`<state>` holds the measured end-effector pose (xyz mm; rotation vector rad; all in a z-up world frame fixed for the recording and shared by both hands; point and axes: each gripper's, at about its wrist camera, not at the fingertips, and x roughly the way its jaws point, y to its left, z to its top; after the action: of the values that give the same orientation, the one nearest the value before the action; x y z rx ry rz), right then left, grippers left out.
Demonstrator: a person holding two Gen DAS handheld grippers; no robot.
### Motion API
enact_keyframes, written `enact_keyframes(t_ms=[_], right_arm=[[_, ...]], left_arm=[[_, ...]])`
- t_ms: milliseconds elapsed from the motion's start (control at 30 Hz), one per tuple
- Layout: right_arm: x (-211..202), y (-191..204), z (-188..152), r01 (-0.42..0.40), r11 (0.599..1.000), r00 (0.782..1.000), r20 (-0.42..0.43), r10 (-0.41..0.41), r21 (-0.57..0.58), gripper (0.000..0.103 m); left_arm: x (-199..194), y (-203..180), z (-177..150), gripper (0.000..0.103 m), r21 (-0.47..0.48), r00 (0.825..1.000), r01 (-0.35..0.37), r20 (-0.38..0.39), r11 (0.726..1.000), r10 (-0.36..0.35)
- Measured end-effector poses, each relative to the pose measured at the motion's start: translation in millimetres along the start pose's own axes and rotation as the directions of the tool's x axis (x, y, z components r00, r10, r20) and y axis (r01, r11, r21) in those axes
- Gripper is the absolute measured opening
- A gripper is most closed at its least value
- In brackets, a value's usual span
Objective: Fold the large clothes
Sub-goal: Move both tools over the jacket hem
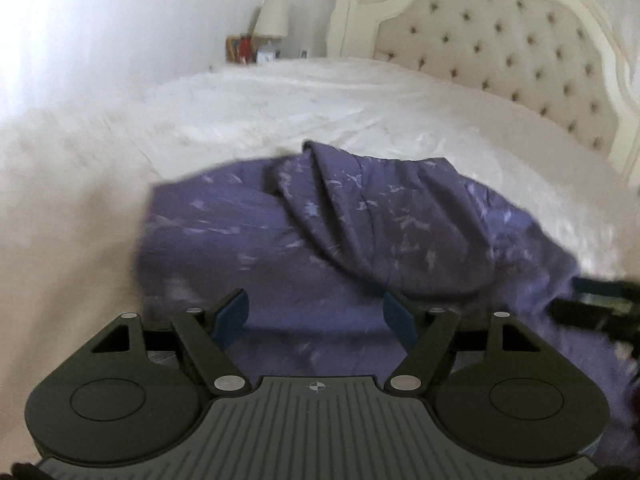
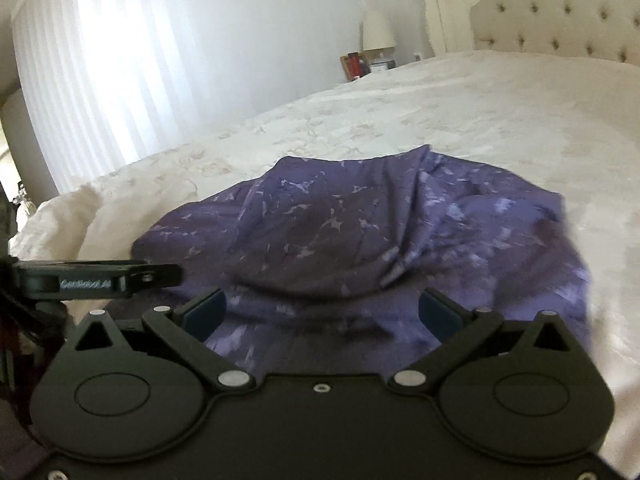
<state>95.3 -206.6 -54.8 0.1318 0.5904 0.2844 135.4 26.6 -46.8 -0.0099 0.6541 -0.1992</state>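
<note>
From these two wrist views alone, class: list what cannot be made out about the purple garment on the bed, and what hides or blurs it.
- Purple garment, left wrist view: near edge hidden behind the left gripper; right side smeared by blur.
- Right wrist view: near edge hidden behind the right gripper.
- Garment type: no sleeves or collar can be made out; folds cover them.
- Items by the lamp: too small.

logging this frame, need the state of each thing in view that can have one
purple garment: lying on the bed, loosely folded over itself, rumpled, not gripped
left gripper: open, nothing between its fingers
right gripper: open, nothing between its fingers
bed cover: spread, creased
lamp: looks unlit
</note>
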Motion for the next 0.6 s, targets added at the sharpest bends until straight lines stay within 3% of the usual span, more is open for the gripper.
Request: enact_keyframes(t_ms=[100, 233, 367, 433, 500, 600], right_arm=[[-35, -1, -5, 0.021, 1.000, 1.000, -0.006, -0.021, 0.005, 0.102], [-76, -11, -17, 0.011, 0.998, 0.999, -0.031, -0.009, 0.067, 0.102], [-104, -22, -29, 0.029, 0.991, 0.997, -0.077, -0.019, 0.134, 0.102], [-115, -27, -34, 0.048, 0.985, 0.994, -0.104, -0.031, 0.163, 0.102], [-123, -30, -40, 0.070, 0.980, 0.990, -0.137, -0.045, 0.186, 0.102], [-131, -38, -49, 0.102, 0.972, 0.979, -0.195, -0.061, 0.211, 0.102]], left_arm=[[-36, -7, -12, 0.073, 0.069, 0.996, -0.088, 0.021, 0.994, 0.087], [-65, -2, -23, 0.073, 0.105, 0.997, -0.013, -0.069, 0.994, 0.020], [-85, 12, -39, 0.074, 0.050, 0.988, 0.059, -0.148, 0.997, -0.051], [-95, 17, -48, 0.082, 0.039, 0.985, 0.058, -0.164, 0.998, -0.050], [-104, 19, -57, 0.103, 0.050, 0.985, 0.046, -0.166, 0.998, -0.037], [-114, 25, -67, 0.103, 0.050, 0.982, 0.029, -0.186, 0.998, -0.019]])
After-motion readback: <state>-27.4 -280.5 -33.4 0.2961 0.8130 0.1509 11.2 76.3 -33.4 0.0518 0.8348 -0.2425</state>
